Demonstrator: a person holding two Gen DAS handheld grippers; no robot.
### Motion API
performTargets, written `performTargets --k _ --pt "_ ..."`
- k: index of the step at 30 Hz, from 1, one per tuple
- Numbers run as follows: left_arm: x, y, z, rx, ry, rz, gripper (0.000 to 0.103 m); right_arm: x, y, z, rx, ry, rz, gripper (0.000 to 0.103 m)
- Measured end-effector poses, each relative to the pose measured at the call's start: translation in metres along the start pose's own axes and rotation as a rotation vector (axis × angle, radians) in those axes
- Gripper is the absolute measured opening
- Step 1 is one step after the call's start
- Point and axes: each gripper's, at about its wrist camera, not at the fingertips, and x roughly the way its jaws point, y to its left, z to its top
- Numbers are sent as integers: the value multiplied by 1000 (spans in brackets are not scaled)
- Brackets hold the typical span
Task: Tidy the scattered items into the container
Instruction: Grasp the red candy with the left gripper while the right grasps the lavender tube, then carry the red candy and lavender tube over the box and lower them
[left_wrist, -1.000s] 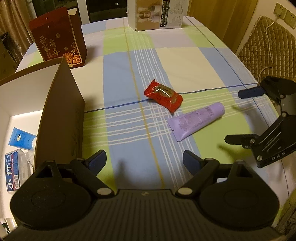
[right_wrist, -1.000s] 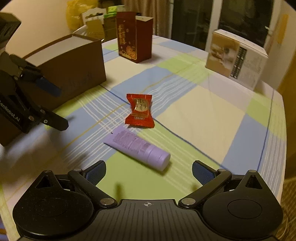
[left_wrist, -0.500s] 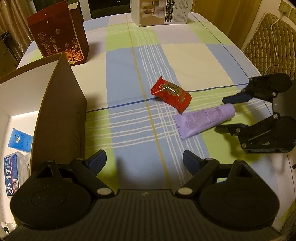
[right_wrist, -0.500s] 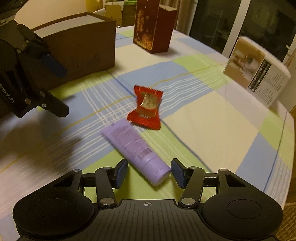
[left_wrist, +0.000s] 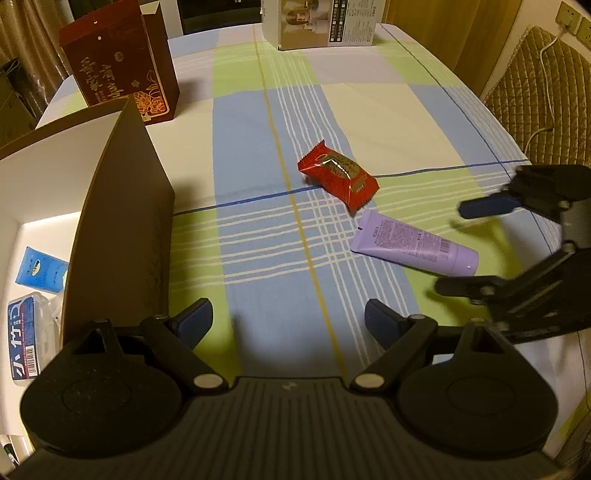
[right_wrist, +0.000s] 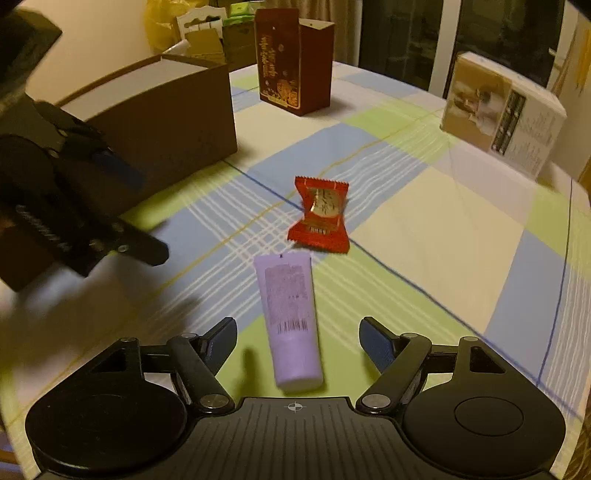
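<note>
**Purple tube: position relative to both grippers**

The purple tube (right_wrist: 291, 321) is seen lying flat on the checked tablecloth (right_wrist: 424, 229). In the right wrist view its capped end is located between the spread fingers of the right gripper (right_wrist: 297, 341), at 6 o'clock of the frame; neither pad is seen touching it. The jaws are released and nothing is gripped. The crimped end is directed toward 12 o'clock, just beside the red candy wrapper (right_wrist: 322, 214).

In the left wrist view the tube (left_wrist: 413, 248) is found at 2 o'clock of the left gripper (left_wrist: 288, 319), well apart from it. The left jaws are likewise released and empty. The brown box (left_wrist: 122, 221), open at the top, is placed at 9 o'clock of the left gripper; a blue packet (left_wrist: 40, 271) is visible inside it.
</note>
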Motion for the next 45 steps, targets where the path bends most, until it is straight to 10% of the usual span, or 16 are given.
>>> performTargets --k 5,16,29,38,45 --pt "-2 -1 -1 3 -4 1 87 17 4 1 45 39 -28 35" --pt "10 -11 17 -34 -32 -38 87 -21 1 -34 356 152 -245 34" --pt "70 -27 89 -187 -73 -26 80 -34 -47 -43 577 56 -309 34" --pt "90 -25 85 -86 -48 4 30 -31 -48 -38 554 40 -309 34" --pt "68 -18 52 -33 12 -13 27 -30 -45 -39 544 44 -315 34"
